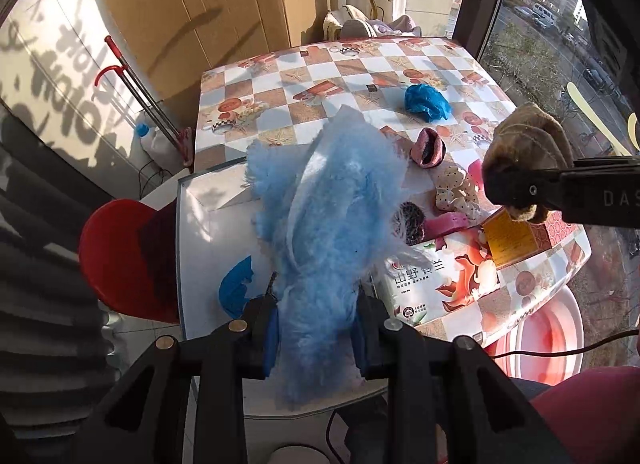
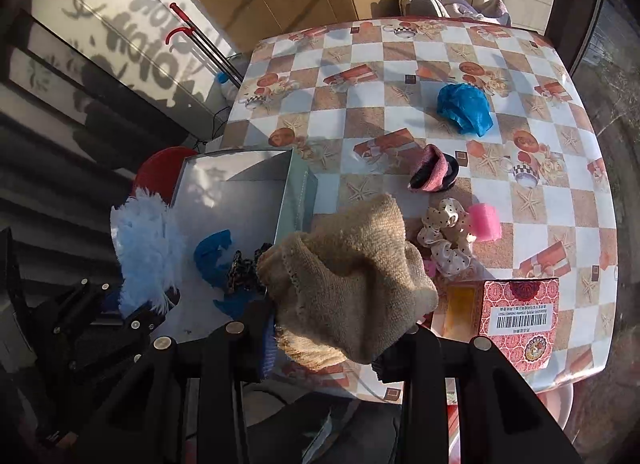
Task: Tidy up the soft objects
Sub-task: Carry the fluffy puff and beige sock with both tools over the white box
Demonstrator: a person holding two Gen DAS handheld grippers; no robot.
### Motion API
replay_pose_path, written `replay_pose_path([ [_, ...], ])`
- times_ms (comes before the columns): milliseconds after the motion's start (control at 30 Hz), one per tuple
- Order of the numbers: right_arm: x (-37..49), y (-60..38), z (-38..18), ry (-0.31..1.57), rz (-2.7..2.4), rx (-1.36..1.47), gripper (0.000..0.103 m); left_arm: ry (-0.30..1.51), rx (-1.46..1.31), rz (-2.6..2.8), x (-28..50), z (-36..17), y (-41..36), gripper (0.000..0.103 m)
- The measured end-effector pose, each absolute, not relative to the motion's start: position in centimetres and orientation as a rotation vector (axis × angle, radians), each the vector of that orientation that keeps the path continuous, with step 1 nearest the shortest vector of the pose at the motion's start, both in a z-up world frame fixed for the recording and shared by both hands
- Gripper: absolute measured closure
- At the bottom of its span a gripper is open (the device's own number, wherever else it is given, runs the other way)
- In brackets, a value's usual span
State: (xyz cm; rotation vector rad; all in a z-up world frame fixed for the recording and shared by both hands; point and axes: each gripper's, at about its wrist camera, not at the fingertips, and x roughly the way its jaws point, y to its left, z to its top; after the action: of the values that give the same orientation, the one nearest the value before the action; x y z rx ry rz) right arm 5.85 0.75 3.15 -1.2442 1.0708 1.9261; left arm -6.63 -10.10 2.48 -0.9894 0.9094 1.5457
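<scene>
My left gripper (image 1: 316, 328) is shut on a fluffy light-blue cloth (image 1: 324, 200) and holds it above the open white box (image 1: 208, 220); it shows in the right wrist view (image 2: 146, 248) too. My right gripper (image 2: 332, 340) is shut on a tan knitted cloth (image 2: 348, 272), held by the box's right side; it also shows in the left wrist view (image 1: 524, 152). In the box (image 2: 236, 200) lie a blue piece (image 2: 212, 252) and a dark patterned item (image 2: 244, 270). On the table lie a blue crumpled cloth (image 2: 464, 104), a pink-black sock roll (image 2: 434, 174), a polka-dot scrunchie (image 2: 444, 240) and a pink sponge (image 2: 484, 222).
The checkered table (image 2: 400, 64) reaches to a window at the right. A red patterned carton (image 2: 516, 316) and a printed tissue pack (image 1: 436, 280) sit at the near edge. A red stool (image 1: 124, 256) stands left of the box. Cardboard (image 1: 224, 0) leans behind.
</scene>
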Motion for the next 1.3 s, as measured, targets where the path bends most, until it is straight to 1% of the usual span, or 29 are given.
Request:
replay_pose_path([
  [333, -2.1, -1.9, 3.9, 0.931, 2.089, -1.422, 0.065, 0.839, -1.124, 1.670, -11.0, 1.5, -14.2, 0.071],
  [600, -6.2, -3.3, 2.8, 0.888, 2.145, -1.545, 0.065, 0.895, -1.162, 1.663, -11.3, 0.4, -15.3, 0.071],
  [967, -6.8, -3.3, 1.0, 0.932, 2.120, -1.591, 0.065, 0.911, -1.183, 1.666, -11.5, -0.3, -15.3, 0.071],
  [1300, -7.1, -3.2, 0.9, 0.917, 2.123, -1.599, 0.065, 0.910, -1.193, 1.668, -11.5, -0.6, -15.3, 0.071],
])
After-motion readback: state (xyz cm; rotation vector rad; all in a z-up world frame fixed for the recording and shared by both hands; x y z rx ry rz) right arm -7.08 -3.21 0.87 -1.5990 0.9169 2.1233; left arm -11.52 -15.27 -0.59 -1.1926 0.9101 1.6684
